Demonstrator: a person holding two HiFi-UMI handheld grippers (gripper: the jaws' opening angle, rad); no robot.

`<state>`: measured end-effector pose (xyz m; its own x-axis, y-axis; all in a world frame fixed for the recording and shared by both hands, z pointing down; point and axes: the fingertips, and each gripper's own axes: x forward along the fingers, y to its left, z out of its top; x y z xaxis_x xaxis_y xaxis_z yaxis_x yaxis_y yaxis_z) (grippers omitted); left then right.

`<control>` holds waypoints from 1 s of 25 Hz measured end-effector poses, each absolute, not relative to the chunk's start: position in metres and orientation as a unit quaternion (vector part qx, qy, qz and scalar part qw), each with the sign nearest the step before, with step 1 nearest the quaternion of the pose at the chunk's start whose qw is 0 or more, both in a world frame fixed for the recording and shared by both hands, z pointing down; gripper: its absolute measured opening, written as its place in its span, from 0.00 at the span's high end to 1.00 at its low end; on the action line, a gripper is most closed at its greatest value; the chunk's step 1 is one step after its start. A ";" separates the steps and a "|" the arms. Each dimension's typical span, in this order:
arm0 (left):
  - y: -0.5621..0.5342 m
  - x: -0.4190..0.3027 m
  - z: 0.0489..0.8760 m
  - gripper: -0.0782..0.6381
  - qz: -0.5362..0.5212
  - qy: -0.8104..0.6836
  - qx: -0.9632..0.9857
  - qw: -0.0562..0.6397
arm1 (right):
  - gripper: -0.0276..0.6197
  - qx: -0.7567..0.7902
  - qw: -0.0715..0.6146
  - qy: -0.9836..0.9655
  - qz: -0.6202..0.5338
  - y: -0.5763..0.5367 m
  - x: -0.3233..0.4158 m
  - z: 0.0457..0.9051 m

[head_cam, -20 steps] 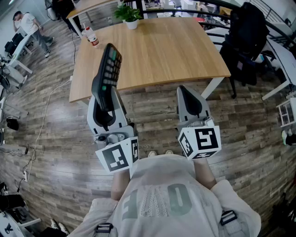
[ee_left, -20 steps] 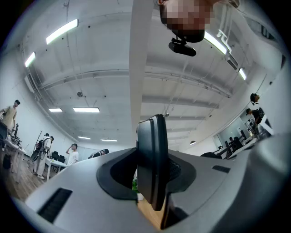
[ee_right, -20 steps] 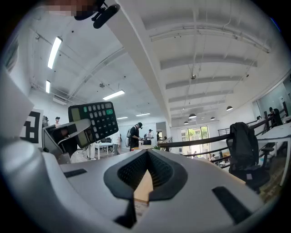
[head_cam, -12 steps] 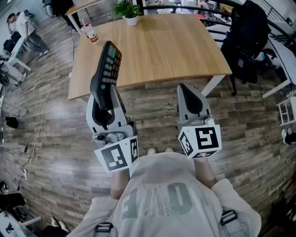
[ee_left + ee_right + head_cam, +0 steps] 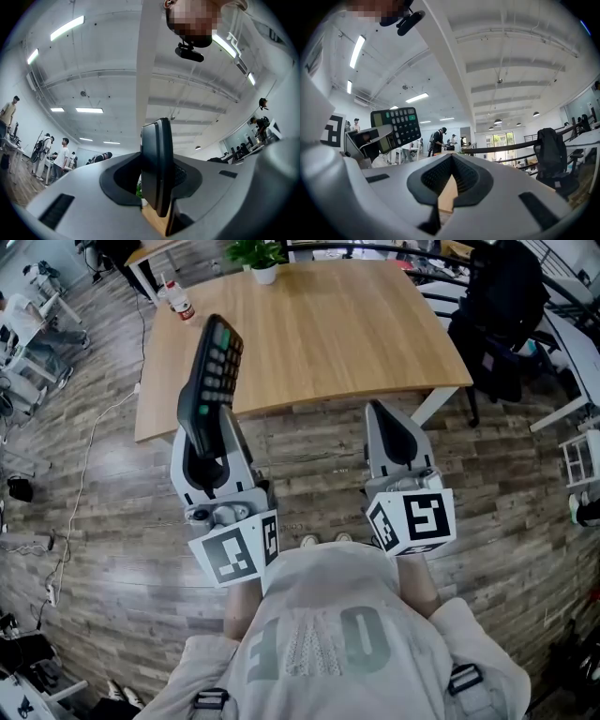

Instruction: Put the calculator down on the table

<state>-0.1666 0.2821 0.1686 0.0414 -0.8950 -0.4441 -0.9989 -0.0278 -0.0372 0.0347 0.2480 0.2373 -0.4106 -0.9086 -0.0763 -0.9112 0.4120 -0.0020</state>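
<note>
The left hand-held gripper (image 5: pixel 208 439) clamps the calculator (image 5: pixel 212 367) by its lower end, tilted up in the air near the bench (image 5: pixel 328 334) edge. The right hand-held gripper (image 5: pixel 394 439) is closed and empty. Better to reach forward, lay it flat — then release. Wooden top mostly bare — plant (image 5: pixel 258 257) and bottle (image 5: pixel 178 300) stand far.

Only lettering found: large pale letters across the person's shirt (image 5: pixel 323 643), behind the left claw (image 5: pixel 208 427) and right claw (image 5: pixel 384 418), upside down to me. An O is clear, the rest uncertain. Calculator (image 5: pixel 211 371) key legends are too small to read.
</note>
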 end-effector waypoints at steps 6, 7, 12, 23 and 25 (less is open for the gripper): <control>0.268 -0.190 0.175 0.72 0.156 0.663 -0.713 0.165 | 0.93 -0.545 0.032 0.838 0.014 0.238 0.021 0.246; 0.267 -0.195 0.179 0.72 0.162 0.662 -0.715 0.159 | 0.93 -0.547 0.028 0.837 0.013 0.237 0.020 0.250; 0.255 -0.211 0.193 0.72 0.173 0.659 -0.721 0.128 | 0.93 -0.573 0.005 0.819 0.001 0.231 0.030 0.267; 0.167 -0.205 0.202 0.72 0.160 0.663 -0.720 0.127 | 0.93 -0.566 0.042 0.823 0.000 0.142 0.045 0.269; 0.142 -0.200 0.203 0.72 0.154 0.666 -0.719 0.129 | 0.93 -0.557 0.042 0.830 0.002 0.113 0.045 0.270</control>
<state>-0.2000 0.1419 0.2031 0.0663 -0.9171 -0.3932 -0.9966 -0.0801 0.0189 0.0451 0.1127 0.2702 -0.3765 -0.9236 -0.0721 -0.9240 0.3800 -0.0428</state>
